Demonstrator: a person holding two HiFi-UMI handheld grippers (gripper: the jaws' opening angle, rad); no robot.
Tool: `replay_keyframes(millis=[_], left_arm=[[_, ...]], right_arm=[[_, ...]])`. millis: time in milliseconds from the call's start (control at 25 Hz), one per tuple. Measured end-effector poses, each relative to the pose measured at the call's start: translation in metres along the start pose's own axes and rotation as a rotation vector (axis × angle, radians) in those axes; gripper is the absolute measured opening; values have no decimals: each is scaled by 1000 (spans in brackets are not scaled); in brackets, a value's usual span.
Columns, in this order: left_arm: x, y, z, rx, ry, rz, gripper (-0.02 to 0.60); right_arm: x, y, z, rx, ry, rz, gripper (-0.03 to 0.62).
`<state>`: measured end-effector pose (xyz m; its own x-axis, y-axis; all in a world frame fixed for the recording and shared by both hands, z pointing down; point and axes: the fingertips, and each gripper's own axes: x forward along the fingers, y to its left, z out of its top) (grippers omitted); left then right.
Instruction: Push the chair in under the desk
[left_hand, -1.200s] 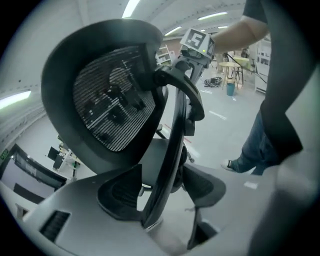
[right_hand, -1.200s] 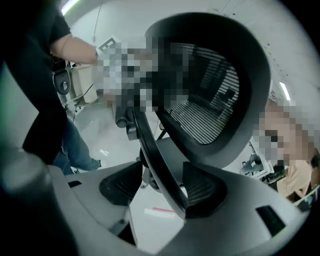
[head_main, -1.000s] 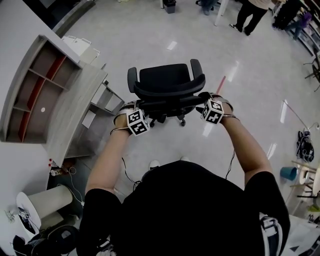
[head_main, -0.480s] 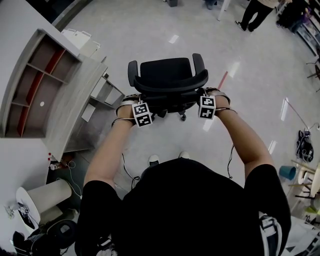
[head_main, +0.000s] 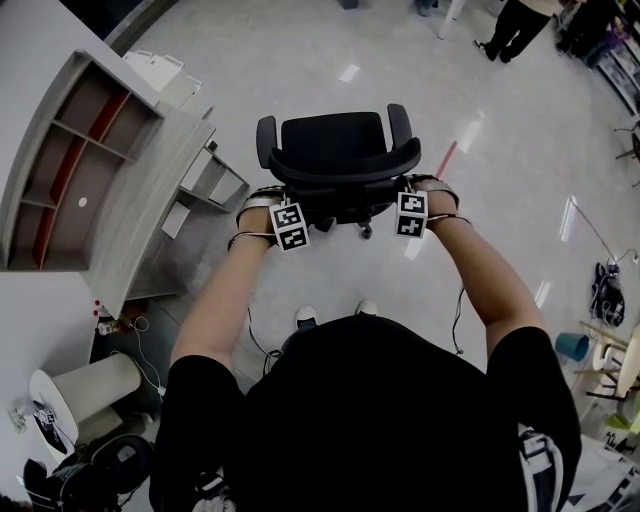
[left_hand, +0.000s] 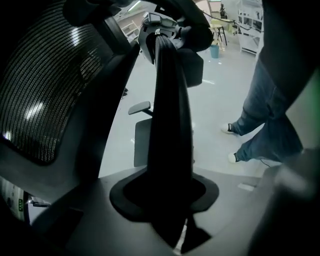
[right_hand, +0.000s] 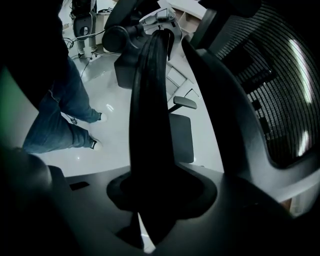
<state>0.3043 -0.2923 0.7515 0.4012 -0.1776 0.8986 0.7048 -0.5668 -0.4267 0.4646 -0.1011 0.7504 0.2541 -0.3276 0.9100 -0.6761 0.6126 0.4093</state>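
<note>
**Item: chair** (head_main: 335, 150). Black office chair with a mesh back, two armrests and a castor base. It stands on open floor to the right of the desk (head_main: 150, 190), clear of it and not yet under it. Its back faces the person.

**Item: left tongs** (head_main: 268, 203). At the left edge of the chair back. The left gripper view shows them closed on the dark rim of the back (left_hand: 170, 150), with the mesh just beside.

**Item: right tongs** (head_main: 420, 192). At the right edge of the chair back. The right gripper view shows the same clamp on the rim (right_hand: 152, 150).

**Step in hand.** By my reading the chair is held at both sides and being steered, and the push under the desk has not begun.

**Next move.** The desk's open side lies to the left of the chair. The chair would likely have to swing leftward and roll seat-first into the gap. Both grips should stay even so the castors do not veer. The pale panels under the desk (head_main: 212, 182) are the thing to avoid.

**Containers.**
- Shelf unit (head_main: 60, 165) on the desk, with grey walls and red dividers. Its compartments look bare apart from one small white dot that I cannot identify.
- Blue bucket (head_main: 577, 346) at far right. Its contents are not visible.
- White cylinder (head_main: 85, 395) at lower left, lying on its side. I cannot tell whether anything is inside.
</note>
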Motion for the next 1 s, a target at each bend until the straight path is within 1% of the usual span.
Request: replay_keyframes(millis=[240, 600, 1000], left_arm=[[1, 1, -1, 17, 1, 31, 104], [0, -7, -1, 13, 13, 9, 87], [-10, -26, -2, -13, 23, 15, 84]], right_arm=[[1, 1, 0, -13, 7, -8, 109], [1, 6, -2, -39, 18, -3, 86], [-6, 20, 3, -72, 6, -6, 78]])
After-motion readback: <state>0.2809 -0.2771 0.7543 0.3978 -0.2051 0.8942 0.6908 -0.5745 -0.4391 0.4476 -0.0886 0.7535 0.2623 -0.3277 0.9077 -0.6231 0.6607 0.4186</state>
